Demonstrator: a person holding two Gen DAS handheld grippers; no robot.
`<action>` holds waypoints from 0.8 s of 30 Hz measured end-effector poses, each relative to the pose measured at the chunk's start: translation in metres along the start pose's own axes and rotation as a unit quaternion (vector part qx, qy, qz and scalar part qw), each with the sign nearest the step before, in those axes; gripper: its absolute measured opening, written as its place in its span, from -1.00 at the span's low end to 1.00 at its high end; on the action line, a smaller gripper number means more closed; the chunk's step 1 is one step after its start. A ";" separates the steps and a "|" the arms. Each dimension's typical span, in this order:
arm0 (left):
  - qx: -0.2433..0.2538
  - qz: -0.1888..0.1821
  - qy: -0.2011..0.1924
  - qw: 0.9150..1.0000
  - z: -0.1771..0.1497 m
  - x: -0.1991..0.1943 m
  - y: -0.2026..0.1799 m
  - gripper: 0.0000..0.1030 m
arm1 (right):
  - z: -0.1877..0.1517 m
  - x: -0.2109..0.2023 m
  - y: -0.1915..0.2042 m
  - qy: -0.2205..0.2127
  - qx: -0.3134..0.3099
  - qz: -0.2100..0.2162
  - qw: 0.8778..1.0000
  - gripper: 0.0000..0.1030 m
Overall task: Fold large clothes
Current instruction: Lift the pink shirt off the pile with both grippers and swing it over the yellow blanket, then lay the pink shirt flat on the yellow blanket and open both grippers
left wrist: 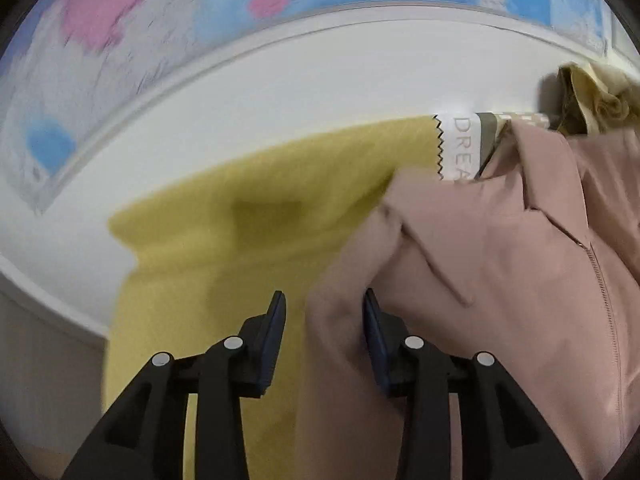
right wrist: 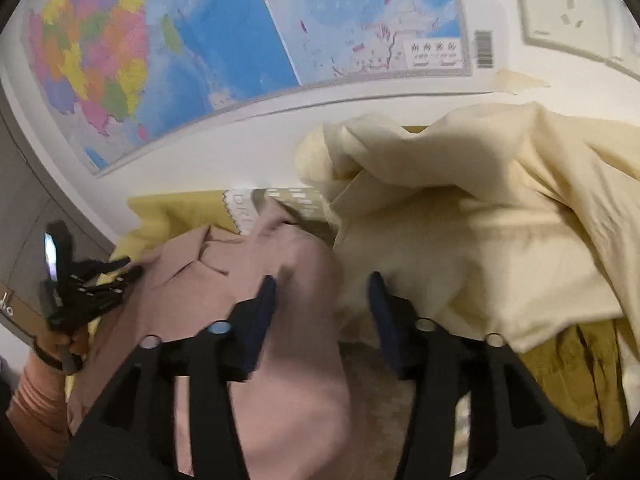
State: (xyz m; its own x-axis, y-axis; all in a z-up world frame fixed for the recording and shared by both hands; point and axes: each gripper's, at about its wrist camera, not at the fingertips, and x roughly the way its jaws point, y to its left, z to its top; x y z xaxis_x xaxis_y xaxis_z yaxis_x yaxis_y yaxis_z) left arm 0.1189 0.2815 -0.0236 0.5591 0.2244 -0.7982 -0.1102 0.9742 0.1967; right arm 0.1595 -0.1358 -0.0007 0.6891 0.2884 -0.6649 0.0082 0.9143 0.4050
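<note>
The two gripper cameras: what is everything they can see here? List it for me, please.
pink jacket: one, dusty pink, zipped, lying on the yellow cloth, under both grippers
yellow cloth: one, mustard yellow, spread on the white surface
cream garment: one, pale cream, heaped right of the jacket
fabric tag: one, white with zigzag edge, at the jacket's far end
wall map: one, blue with coloured regions, behind the surface
left gripper: black, open, above the jacket's edge
right gripper: black, open, above jacket and cream garment
sleeve: pink, at the left hand
</note>
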 end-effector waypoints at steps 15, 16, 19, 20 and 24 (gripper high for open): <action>-0.040 -0.224 0.009 0.974 -0.184 -0.104 0.019 0.52 | -0.209 -0.086 0.026 0.130 -0.005 0.088 0.988 0.58; -0.040 -0.226 0.011 0.973 -0.188 -0.103 0.014 0.40 | -0.213 -0.086 0.026 0.128 0.000 0.097 0.987 -0.06; -0.050 -0.214 0.026 0.975 -0.192 -0.100 0.012 -0.92 | -0.206 -0.092 0.025 0.115 0.017 0.121 0.986 -0.92; -0.066 -0.209 0.021 0.975 -0.188 -0.103 0.021 -0.92 | -0.197 -0.098 0.020 0.105 0.016 0.117 0.987 -0.92; -0.115 -0.191 -0.040 0.974 -0.168 -0.141 0.072 -0.92 | -0.153 -0.154 0.000 0.008 0.005 0.041 0.999 -0.94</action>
State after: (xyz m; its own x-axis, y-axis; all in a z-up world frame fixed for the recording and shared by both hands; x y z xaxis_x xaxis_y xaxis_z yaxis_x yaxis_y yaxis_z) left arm -0.1057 0.3233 0.0078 0.6572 -0.1497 -0.7387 -0.0569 0.9674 -0.2467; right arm -0.0574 -0.1367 0.0053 0.6758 0.3673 -0.6391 -0.0407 0.8843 0.4652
